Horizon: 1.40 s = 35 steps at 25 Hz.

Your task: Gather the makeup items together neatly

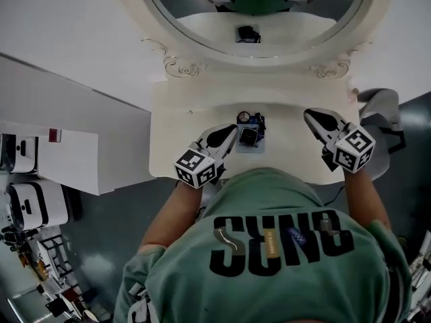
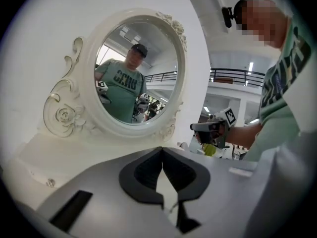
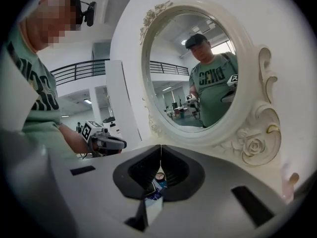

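Cream-white wooden dressing table (image 1: 192, 157): small dark makeup items (image 1: 250, 135) cluster at centre, just beside the left gripper (image 1: 227, 133); right gripper (image 1: 312, 116) well apart, both with jaws pressed together, empty.

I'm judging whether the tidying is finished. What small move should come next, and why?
Probably draw the left gripper back from the makeup items: they sit in one tight cluster, and both it and the right gripper are shut and empty, so nothing seems left to gather.
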Each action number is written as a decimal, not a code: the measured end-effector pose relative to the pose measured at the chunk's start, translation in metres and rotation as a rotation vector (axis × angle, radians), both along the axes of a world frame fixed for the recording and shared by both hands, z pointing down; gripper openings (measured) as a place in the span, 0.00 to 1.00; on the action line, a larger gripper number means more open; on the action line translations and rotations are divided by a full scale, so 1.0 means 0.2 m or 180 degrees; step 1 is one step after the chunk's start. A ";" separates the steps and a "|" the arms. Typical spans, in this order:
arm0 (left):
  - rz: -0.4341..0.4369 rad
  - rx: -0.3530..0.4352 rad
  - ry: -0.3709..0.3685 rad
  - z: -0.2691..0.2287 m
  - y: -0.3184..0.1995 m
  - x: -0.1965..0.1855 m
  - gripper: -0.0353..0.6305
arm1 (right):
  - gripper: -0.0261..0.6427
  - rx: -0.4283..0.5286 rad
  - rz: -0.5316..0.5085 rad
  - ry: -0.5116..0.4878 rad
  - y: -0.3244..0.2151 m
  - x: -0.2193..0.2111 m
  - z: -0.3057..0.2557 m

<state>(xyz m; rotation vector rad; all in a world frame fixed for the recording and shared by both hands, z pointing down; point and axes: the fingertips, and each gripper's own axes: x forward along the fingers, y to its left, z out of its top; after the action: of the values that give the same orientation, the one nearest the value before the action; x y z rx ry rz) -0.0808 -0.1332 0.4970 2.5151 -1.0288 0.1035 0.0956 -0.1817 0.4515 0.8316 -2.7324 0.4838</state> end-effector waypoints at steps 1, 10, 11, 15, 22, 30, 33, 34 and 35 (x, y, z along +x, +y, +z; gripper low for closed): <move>-0.0050 -0.0028 -0.0053 0.03 0.01 0.02 0.07 | 0.03 0.0000 -0.0049 -0.0010 -0.01 0.01 0.01; -0.0179 -0.0116 -0.0222 0.16 0.07 0.06 0.07 | 0.03 0.0008 -0.0208 -0.0010 0.05 -0.04 0.05; -0.0162 -0.0143 -0.0251 0.18 0.06 0.06 0.07 | 0.03 0.0006 -0.0199 -0.0006 0.06 -0.05 0.05; -0.0083 -0.0405 -0.0412 0.32 0.04 0.07 0.07 | 0.03 -0.0020 -0.0156 0.0050 0.10 -0.05 0.07; -0.0136 -0.0946 -0.0694 0.67 -0.02 0.14 0.37 | 0.03 -0.0152 -0.0030 0.0092 0.11 0.02 0.15; -0.0543 -0.1636 -0.1147 1.05 -0.06 0.18 0.59 | 0.03 -0.0311 0.0091 0.0126 0.15 0.16 0.26; -0.0619 -0.1780 -0.1277 1.13 -0.05 0.19 0.59 | 0.03 -0.0345 0.0129 0.0132 0.17 0.22 0.29; -0.0649 -0.1803 -0.1334 1.15 -0.05 0.19 0.59 | 0.03 -0.0354 0.0142 0.0134 0.17 0.24 0.30; -0.0681 -0.1804 -0.1394 1.17 -0.05 0.18 0.59 | 0.03 -0.0362 0.0156 0.0134 0.18 0.26 0.31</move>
<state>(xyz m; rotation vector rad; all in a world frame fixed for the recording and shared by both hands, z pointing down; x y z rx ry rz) -0.0449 -0.1428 0.7304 1.8916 -1.2144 0.7916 0.1466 -0.1467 0.5132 0.8708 -2.6240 0.6183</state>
